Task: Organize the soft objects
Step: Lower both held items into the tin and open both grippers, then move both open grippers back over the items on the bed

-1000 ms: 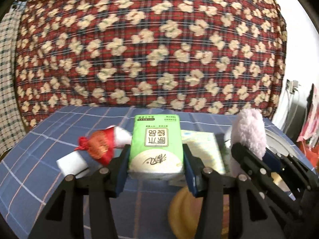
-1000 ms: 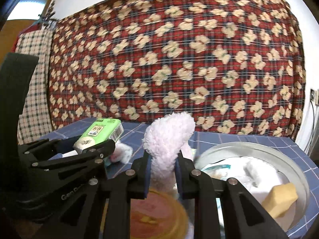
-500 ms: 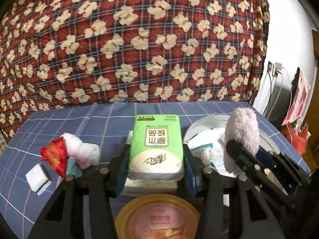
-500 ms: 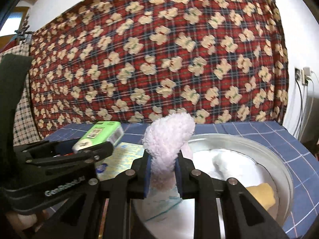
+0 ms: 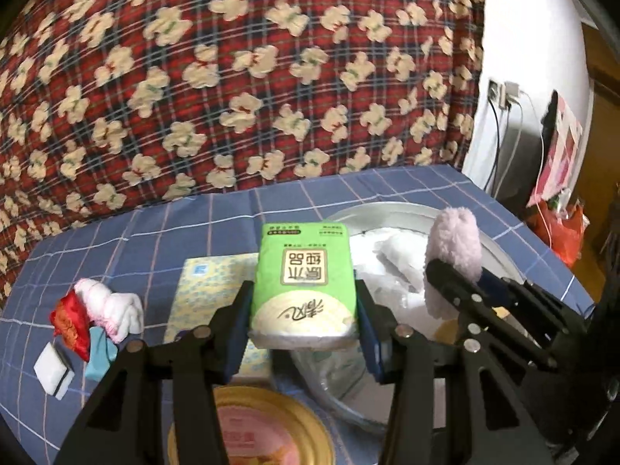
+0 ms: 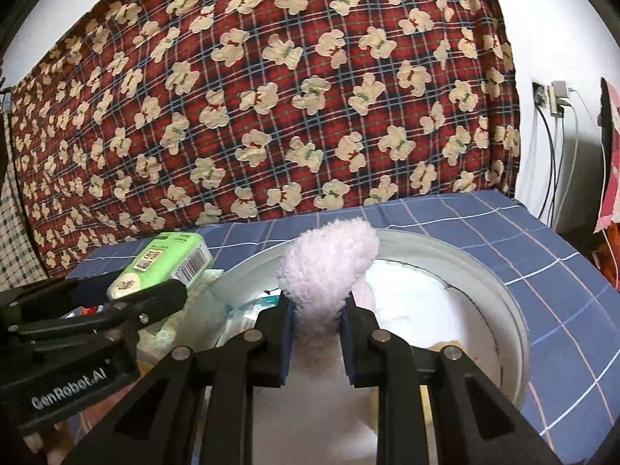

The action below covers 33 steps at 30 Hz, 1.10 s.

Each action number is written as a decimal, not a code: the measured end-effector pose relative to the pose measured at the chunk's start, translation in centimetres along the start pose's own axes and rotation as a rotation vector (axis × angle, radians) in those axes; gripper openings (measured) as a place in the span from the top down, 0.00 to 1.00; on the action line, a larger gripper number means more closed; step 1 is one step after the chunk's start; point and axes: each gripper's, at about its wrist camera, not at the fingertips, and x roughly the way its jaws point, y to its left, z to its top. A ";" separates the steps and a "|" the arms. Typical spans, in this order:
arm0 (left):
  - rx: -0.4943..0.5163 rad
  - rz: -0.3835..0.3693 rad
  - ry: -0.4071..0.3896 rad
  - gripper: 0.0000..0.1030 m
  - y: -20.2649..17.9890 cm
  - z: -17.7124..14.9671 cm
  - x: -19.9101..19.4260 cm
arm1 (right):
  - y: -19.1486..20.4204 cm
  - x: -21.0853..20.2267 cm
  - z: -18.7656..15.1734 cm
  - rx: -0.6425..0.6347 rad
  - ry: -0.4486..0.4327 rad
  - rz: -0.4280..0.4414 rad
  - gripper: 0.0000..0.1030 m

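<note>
The left gripper [image 5: 304, 323] clamps a green tissue pack [image 5: 304, 285] across its short sides, the pack's long axis running straight ahead along the fingers, printed face up and its lettering upside down to the camera. Just to its right, the right gripper [image 6: 316, 339] pinches a pale pink fluffy cloth [image 6: 329, 267], narrow jaws pressed into the pile; the cloth stands upright, its rounded end pointing up and forward above a large round metal basin [image 6: 507, 310].

The basin, below and ahead of the right gripper, holds white soft items and plastic-wrapped packets. Below the left gripper sit a yellow floral-print packet [image 5: 209, 290] and a round gold-rimmed lid [image 5: 252, 426]. Off to the left of that gripper lie a red embroidered pouch [image 5: 69, 323], a rolled pink-and-white cloth [image 5: 112, 308] touching it, and a white sponge block [image 5: 52, 370] nearer the camera.

All rest on a blue checked tablecloth [image 5: 155, 240]. Behind it hangs a red plaid sheet printed with cream bears [image 6: 271, 97]; on the white wall to the right, a wall socket [image 6: 550, 97] trails cables.
</note>
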 end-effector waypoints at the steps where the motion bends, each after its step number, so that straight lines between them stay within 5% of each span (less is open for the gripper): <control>1: 0.007 -0.006 0.007 0.53 -0.3 0.1 0.2 | -0.2 0.0 0.0 0.006 0.000 -0.002 0.76; 6: 0.021 0.003 0.030 0.48 -1.4 0.3 0.9 | -1.2 0.0 0.1 0.024 -0.007 -0.053 0.61; 10: 0.007 0.035 0.020 0.27 -1.0 0.2 0.7 | -2.3 -0.3 0.0 0.054 -0.019 -0.088 0.40; 13: -0.021 0.013 0.004 0.25 -0.3 0.1 0.1 | -2.6 -0.9 0.1 0.071 -0.045 -0.080 0.33; 25: -0.067 0.048 -0.127 0.09 3.3 -0.8 -4.6 | 0.6 -2.7 0.2 0.010 -0.122 -0.009 0.32; 33: -0.140 0.227 -0.161 0.05 12.1 -3.8 -6.6 | 4.5 -2.7 -0.3 -0.050 -0.119 0.051 0.31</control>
